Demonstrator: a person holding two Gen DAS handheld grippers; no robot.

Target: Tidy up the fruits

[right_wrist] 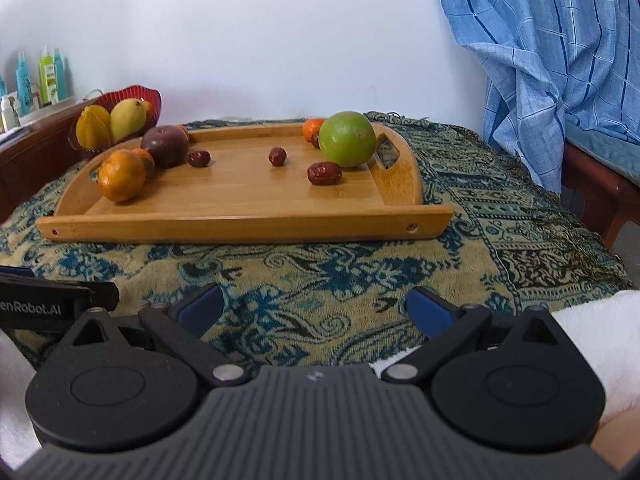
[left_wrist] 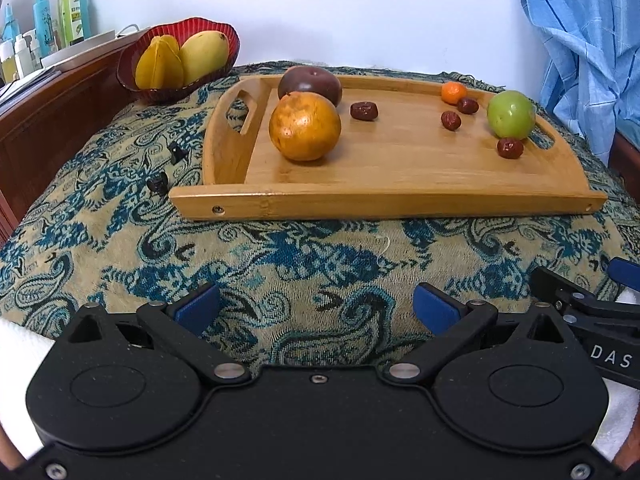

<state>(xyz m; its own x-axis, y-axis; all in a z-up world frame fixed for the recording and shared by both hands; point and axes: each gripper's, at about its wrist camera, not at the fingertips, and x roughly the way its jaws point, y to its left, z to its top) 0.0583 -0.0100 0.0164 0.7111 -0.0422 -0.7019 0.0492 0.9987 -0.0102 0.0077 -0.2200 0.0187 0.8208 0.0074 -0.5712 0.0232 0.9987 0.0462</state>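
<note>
A wooden tray (left_wrist: 380, 196) (right_wrist: 240, 224) lies on the patterned cloth. On it are a big orange (left_wrist: 305, 126) (right_wrist: 121, 176), a dark purple fruit (left_wrist: 310, 84) (right_wrist: 165, 146), a green apple (left_wrist: 511, 114) (right_wrist: 347, 139), a small tangerine (left_wrist: 454, 93) (right_wrist: 313, 128) and several red dates (left_wrist: 364, 111) (right_wrist: 324, 173). A red bowl (left_wrist: 132, 80) (right_wrist: 154, 98) behind the tray's left end holds a starfruit (left_wrist: 158, 62) and a mango (left_wrist: 204, 54). My left gripper (left_wrist: 316, 306) and right gripper (right_wrist: 316, 306) are both open and empty, low over the cloth in front of the tray.
Bottles (left_wrist: 44, 20) stand on a wooden ledge at far left. A blue checked cloth (right_wrist: 552, 60) hangs at the right over a wooden frame. Two small black clips (left_wrist: 168, 168) lie on the cloth left of the tray. White towel shows under the grippers.
</note>
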